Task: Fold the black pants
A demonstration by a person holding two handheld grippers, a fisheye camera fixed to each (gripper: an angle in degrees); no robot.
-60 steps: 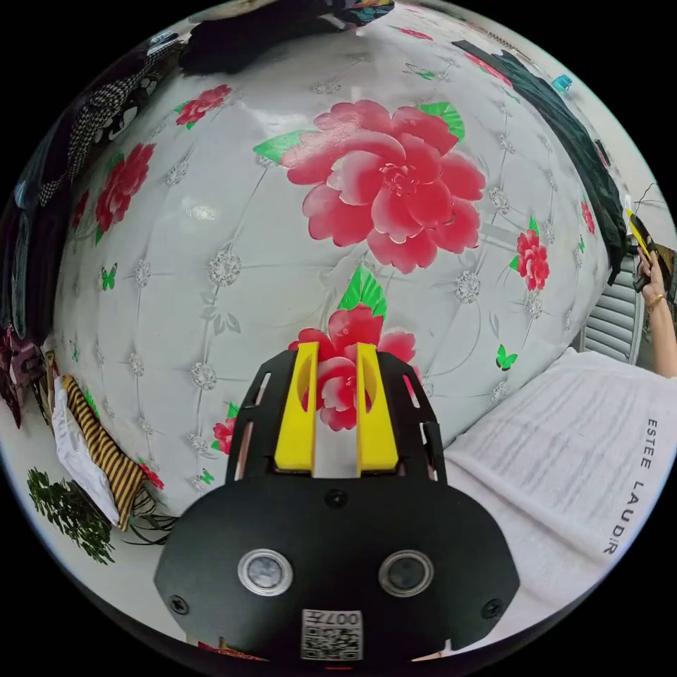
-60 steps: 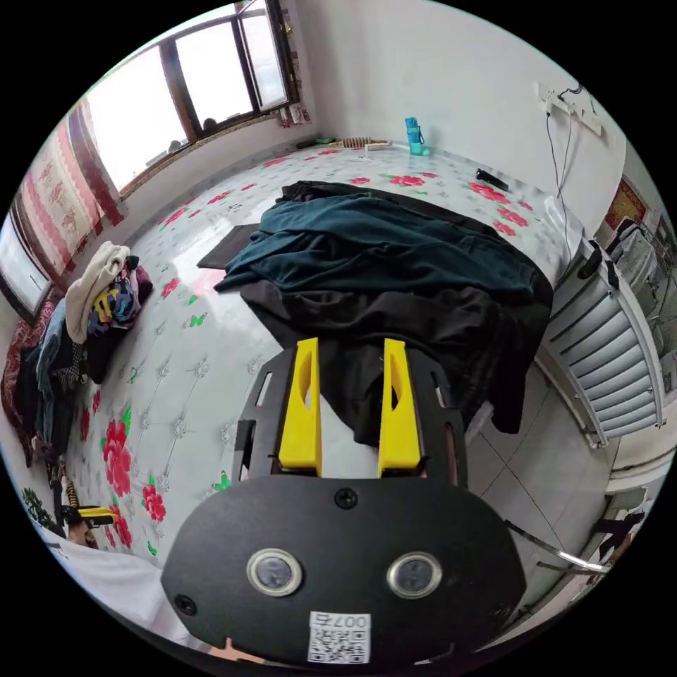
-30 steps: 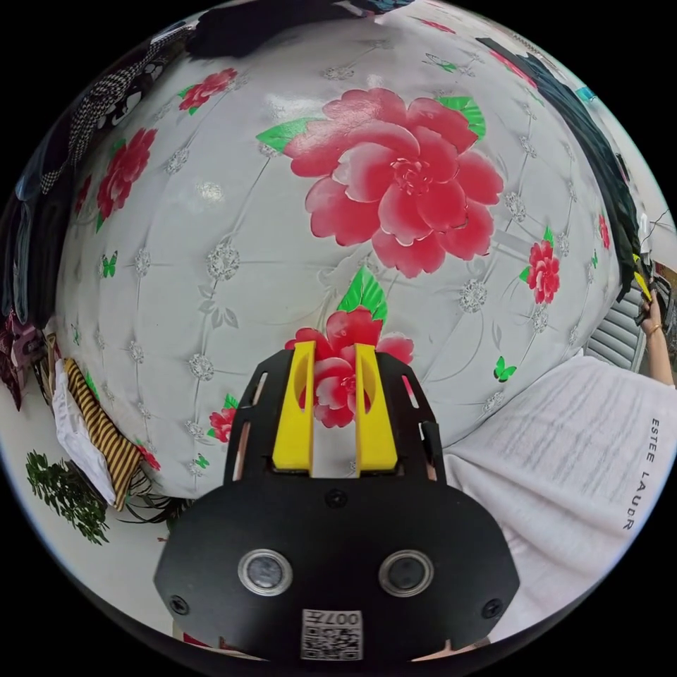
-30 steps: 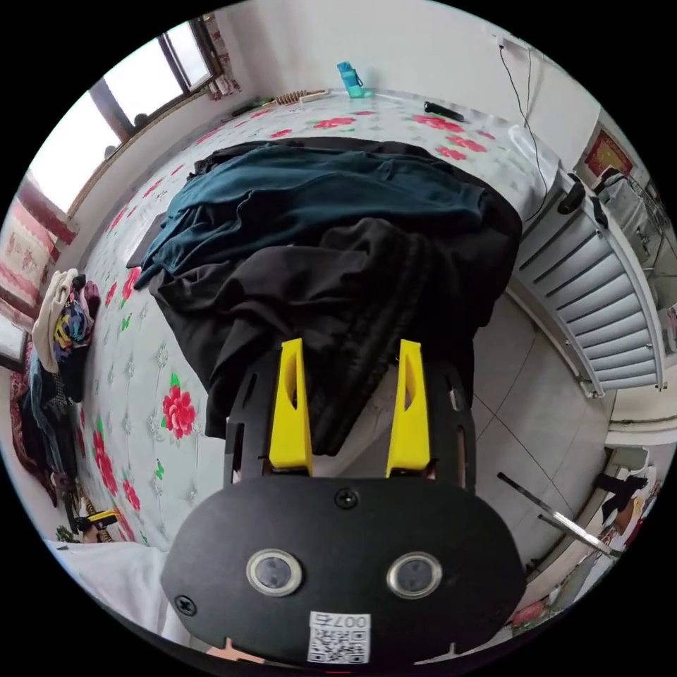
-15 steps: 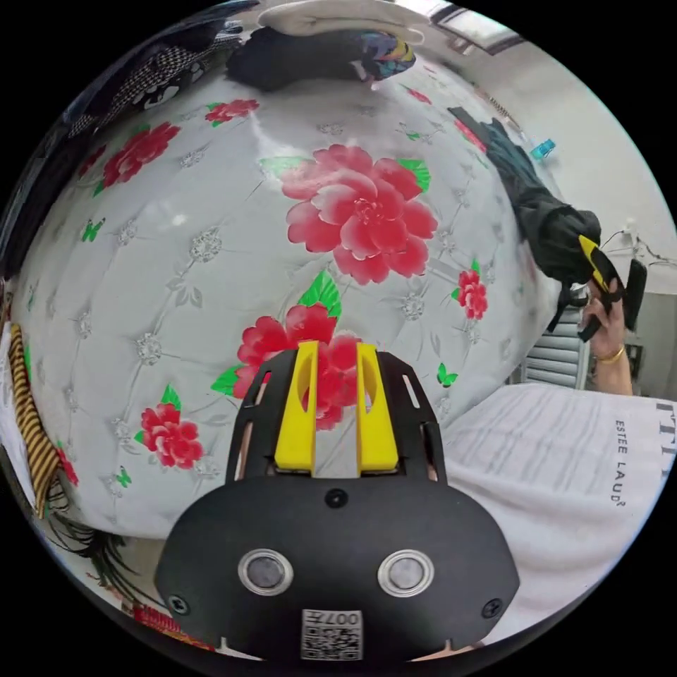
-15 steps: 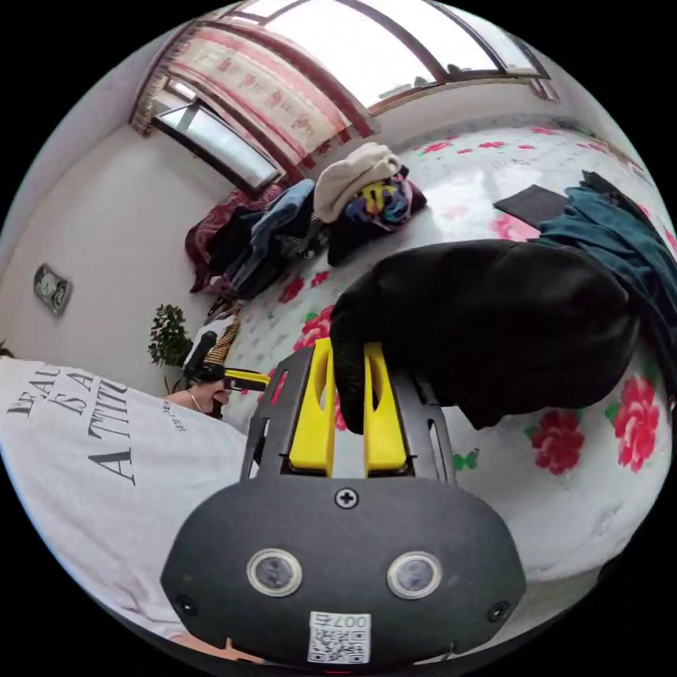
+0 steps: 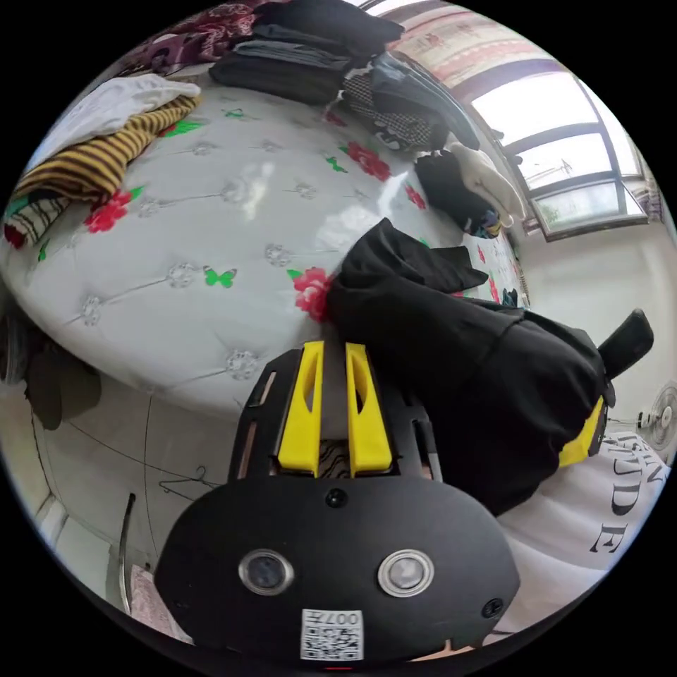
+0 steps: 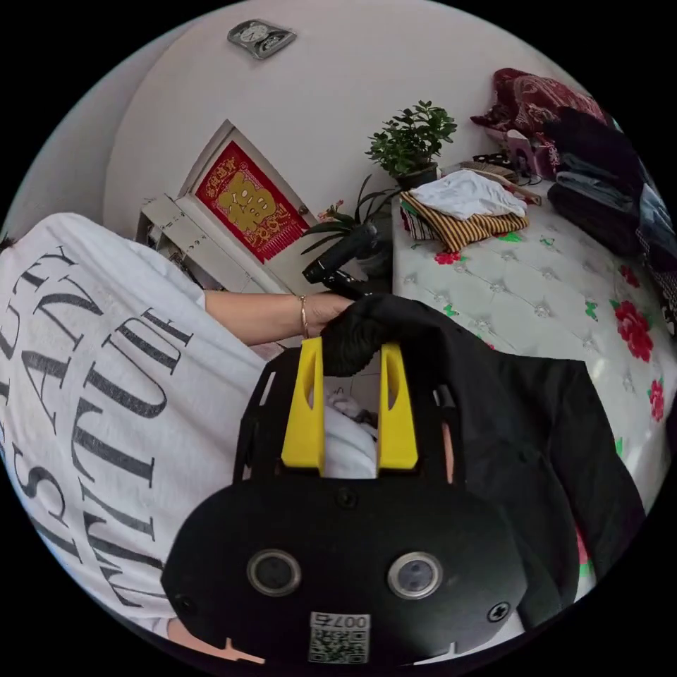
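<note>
In the left gripper view, a folded striped garment (image 7: 99, 166) with a white one on top lies at the upper left of a white quilted bed cover printed with red flowers (image 7: 211, 233), and a heap of dark clothes (image 7: 331, 63) runs along the top of the frame. At lower centre the left gripper (image 7: 333, 352) hangs over the bed's near edge, its yellow jaws standing narrowly apart with nothing between them. Just to its right the black pants (image 7: 465, 360) hang bunched, their upper folds resting on the cover. Farther right the right gripper (image 7: 589, 434) shows a yellow jaw at the cloth's edge. A window (image 7: 564, 155) fills the upper right.

In the right gripper view, a person's white printed T-shirt (image 8: 92, 367) takes the left of the frame, a bare forearm with a bracelet reaching toward centre, where the hand (image 8: 328, 307) holds a black handle. At centre the right gripper (image 8: 350, 349) stands with its jaws moderately apart, a bunched black fold of the pants (image 8: 522, 430) lying across the tips; whether both jaws press on it cannot be told. The rest of the cloth drapes down the right. A potted plant (image 8: 409, 144) stands at the upper right.
</note>
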